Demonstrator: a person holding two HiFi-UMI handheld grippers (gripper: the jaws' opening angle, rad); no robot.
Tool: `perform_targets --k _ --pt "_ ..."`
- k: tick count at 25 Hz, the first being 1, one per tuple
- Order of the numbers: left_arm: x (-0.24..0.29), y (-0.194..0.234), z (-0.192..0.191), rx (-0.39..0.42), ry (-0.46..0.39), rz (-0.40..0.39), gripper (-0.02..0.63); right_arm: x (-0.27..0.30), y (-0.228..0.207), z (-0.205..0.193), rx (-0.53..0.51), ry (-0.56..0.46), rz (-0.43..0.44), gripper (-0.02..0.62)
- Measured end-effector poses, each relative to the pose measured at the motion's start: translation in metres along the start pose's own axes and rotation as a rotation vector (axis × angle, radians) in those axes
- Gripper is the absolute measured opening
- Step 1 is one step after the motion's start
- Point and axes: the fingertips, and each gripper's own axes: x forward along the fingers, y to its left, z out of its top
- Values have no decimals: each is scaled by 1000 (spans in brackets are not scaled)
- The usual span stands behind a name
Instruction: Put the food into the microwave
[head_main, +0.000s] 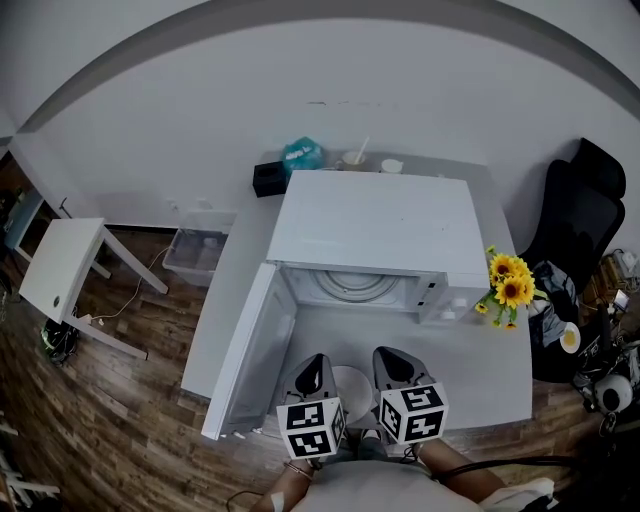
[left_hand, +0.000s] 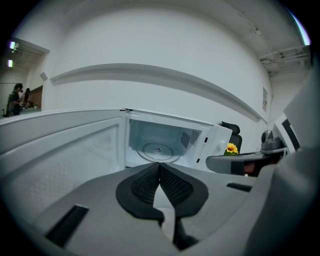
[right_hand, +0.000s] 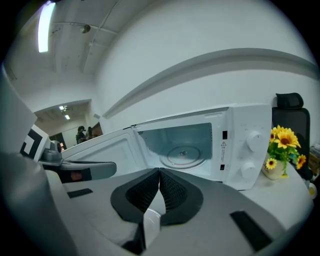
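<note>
A plain white round dish (head_main: 352, 388) sits low over the grey table (head_main: 470, 370), at 6 o'clock from the open microwave (head_main: 375, 225). I cannot make out any food on it. The left gripper (left_hand: 159, 164) pinches its rim at 9 o'clock and the right gripper (right_hand: 159, 170) at 3 o'clock. The microwave door (head_main: 245, 360) hangs open towards 8 o'clock.

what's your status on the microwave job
Both shut on white round dish: left tongs, right tongs. Dish in front of white microwave, not yet inside. White door swung open, glass turntable bare, nothing in the way.
</note>
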Motion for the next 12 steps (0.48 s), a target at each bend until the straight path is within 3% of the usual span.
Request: perform_targets --k 7,10,12 --pt "-4 -2 -13 -38 31 -30 8 4 10 -11 12 30 54 36" --pt "-5 -2 -23 -64 54 -35 89 5 12 -20 21 58 69 81" --pt "-7 0 -30 -76 66 -24 95 4 11 -26 24 73 68 83"
